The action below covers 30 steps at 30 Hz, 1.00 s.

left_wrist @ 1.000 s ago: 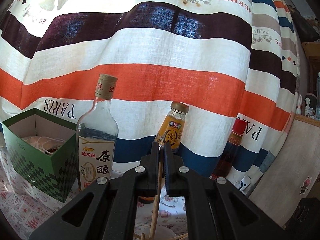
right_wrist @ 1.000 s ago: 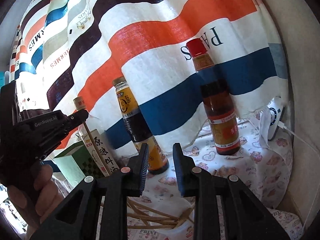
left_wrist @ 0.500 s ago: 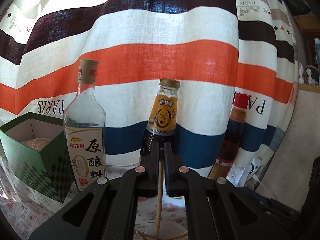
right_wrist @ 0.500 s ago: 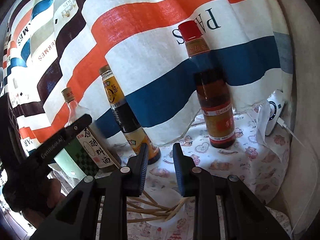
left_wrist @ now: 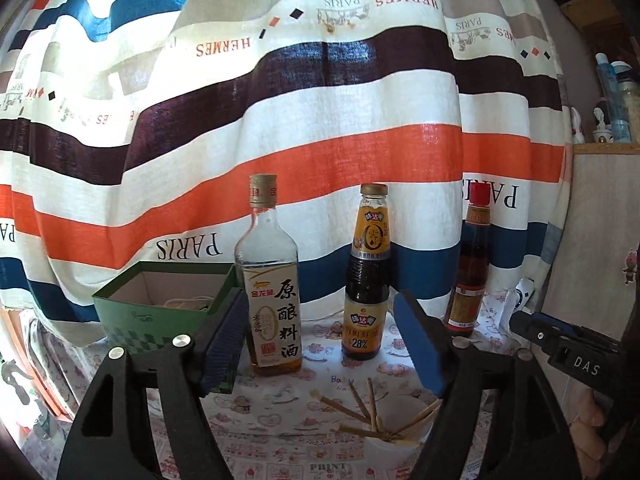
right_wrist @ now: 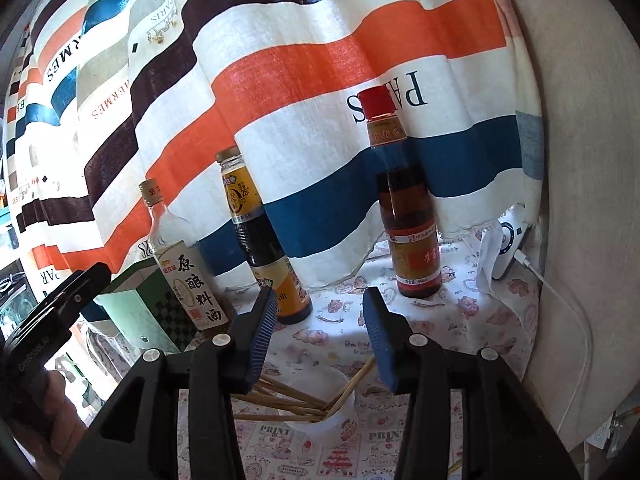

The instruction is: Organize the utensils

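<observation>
Several wooden chopsticks (left_wrist: 370, 410) lean in a white cup (left_wrist: 404, 420) on the patterned tablecloth. The chopsticks (right_wrist: 296, 398) and the cup (right_wrist: 336, 412) also show in the right wrist view. My left gripper (left_wrist: 320, 340) is open and empty, above and behind the cup. My right gripper (right_wrist: 320, 334) is open and empty, just above the cup. The other gripper's body shows at each view's edge.
A clear cooking wine bottle (left_wrist: 272, 280), a dark sauce bottle (left_wrist: 368, 276) and a red-capped bottle (left_wrist: 470, 264) stand in a row before the striped curtain (left_wrist: 320, 120). A green open box (left_wrist: 160, 304) stands at the left. A white device with cable (right_wrist: 508, 248) lies far right.
My left gripper was shut on a chopstick; it has opened and drawn back, and the chopstick now rests in the cup. My right gripper has opened wider.
</observation>
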{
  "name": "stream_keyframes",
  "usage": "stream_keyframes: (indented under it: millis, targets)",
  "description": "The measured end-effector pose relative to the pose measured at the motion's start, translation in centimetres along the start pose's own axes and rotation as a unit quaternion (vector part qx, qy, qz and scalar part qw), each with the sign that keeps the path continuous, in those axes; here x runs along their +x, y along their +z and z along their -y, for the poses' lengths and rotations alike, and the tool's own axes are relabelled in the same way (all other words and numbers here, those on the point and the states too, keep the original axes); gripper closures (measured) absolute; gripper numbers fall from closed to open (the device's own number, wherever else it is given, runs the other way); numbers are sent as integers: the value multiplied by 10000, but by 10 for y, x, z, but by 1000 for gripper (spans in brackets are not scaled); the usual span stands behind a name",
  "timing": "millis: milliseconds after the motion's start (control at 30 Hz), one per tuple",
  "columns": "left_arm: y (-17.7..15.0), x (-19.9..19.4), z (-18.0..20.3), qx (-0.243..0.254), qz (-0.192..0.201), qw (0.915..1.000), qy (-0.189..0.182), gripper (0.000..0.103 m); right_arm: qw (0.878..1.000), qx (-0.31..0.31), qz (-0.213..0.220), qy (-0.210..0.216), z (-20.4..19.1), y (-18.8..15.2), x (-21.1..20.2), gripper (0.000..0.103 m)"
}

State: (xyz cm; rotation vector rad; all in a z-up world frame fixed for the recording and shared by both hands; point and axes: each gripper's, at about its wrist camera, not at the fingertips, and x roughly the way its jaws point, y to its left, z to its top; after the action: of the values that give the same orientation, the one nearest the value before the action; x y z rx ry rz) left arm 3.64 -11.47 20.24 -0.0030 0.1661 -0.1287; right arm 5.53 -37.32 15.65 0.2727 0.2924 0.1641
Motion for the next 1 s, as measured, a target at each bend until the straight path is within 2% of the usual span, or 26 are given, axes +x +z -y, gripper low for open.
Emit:
stream_keyframes:
  millis: [100,233,300,367,433,500,567,633,700,767,867,1000]
  targets:
    - [-9,-35,-14,-9,264,9996,110,14,9999,-139,-30,-65,-9,-9,-19,55]
    - [-36,-69,-33,-213,333,9990,230,1,9991,-386,-163,-84,-20,-34,-43,53]
    - [-60,-77,-44,-371,186,9984,394,0,9985,-443,-314,-55,-22,-52,-50,53]
    - [-82,-77,-54,-470,-11,9986,252,0,9977,-447,-505,-62,-20,-73,-53,53]
    - [-99,-71,-60,-487,-196,9985,181,0,9948,-404,-863,-365,-16,-95,-46,52]
    - [-115,-64,-66,-492,-291,9979,294,0,9877,-311,-1368,-693,-7,-116,-28,51]
    - [-127,-54,-72,-501,-441,9968,449,0,9798,-140,-1819,-817,7,-135,-3,51]
    - [-139,-44,-79,-550,-741,9947,445,0,9613,51,-2509,-1138,23,-154,25,51]
    - [-149,-38,-87,-656,-911,9923,526,0,9468,319,-2997,-1131,41,-172,46,52]
    - [-155,-34,-93,-686,-1021,9906,595,0,9290,615,-3408,-1307,57,-186,61,52]
    - [-161,-27,-101,-791,-1107,9881,722,0,9187,897,-3634,-1261,68,-200,70,52]
    - [-168,-20,-102,-703,-1201,9864,876,0,9248,376,-3434,-1596,57,-205,71,51]
